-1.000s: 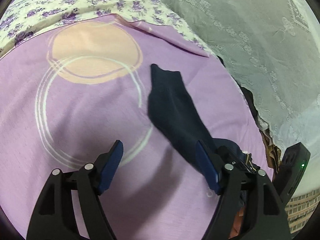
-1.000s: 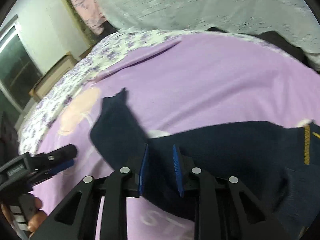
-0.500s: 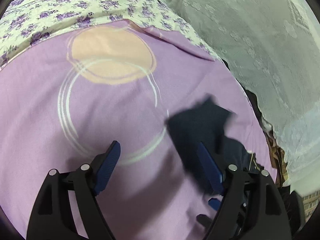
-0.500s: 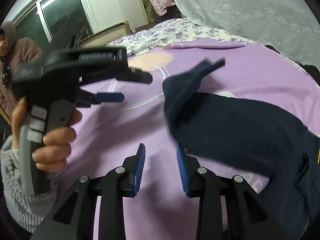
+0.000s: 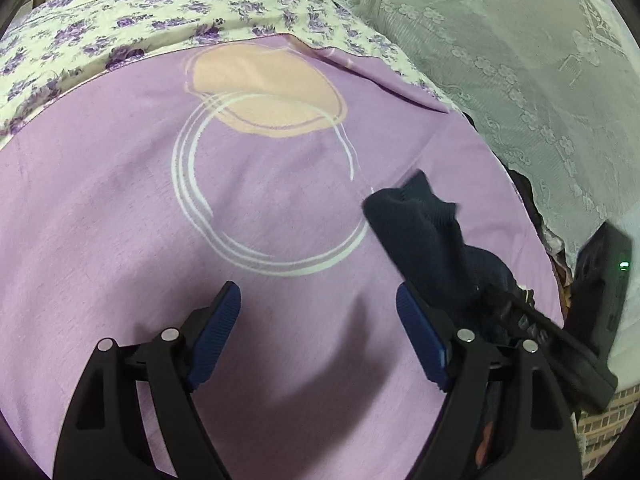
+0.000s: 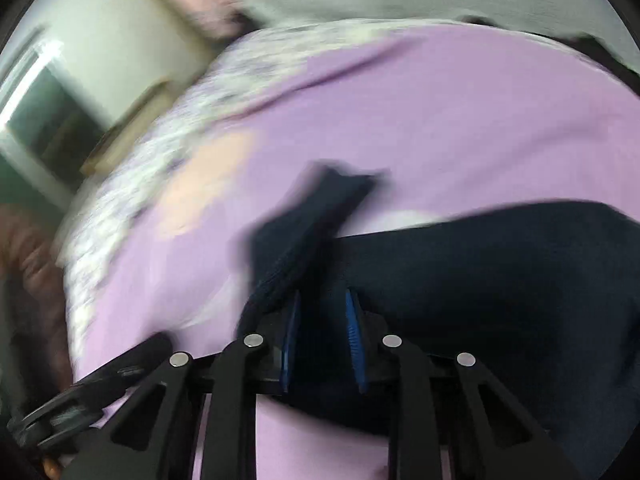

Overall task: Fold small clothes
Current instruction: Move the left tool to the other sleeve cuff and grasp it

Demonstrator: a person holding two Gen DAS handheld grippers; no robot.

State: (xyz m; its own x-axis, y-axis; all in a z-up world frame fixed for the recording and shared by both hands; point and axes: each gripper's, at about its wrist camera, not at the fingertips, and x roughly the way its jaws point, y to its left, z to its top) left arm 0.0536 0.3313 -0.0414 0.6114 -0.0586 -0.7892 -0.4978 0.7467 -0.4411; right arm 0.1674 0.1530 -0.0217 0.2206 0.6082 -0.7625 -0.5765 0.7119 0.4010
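step: folding navy garment (image 6: pixel 480 280) on the purple bed (image 5: pixel 120 200) | right gripper (image 6: pixel 322 340): jaws just closing on its sleeve, so I can drag it inward | left gripper (image 5: pixel 318 332): jaws apart, empty, near left of cloth

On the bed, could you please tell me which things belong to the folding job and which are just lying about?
Job:
- navy garment
- right gripper, jaws narrowed around its cloth
- left gripper, jaws open and empty
- purple sheet, the work surface

Lying about:
- floral bedding
- lace cover
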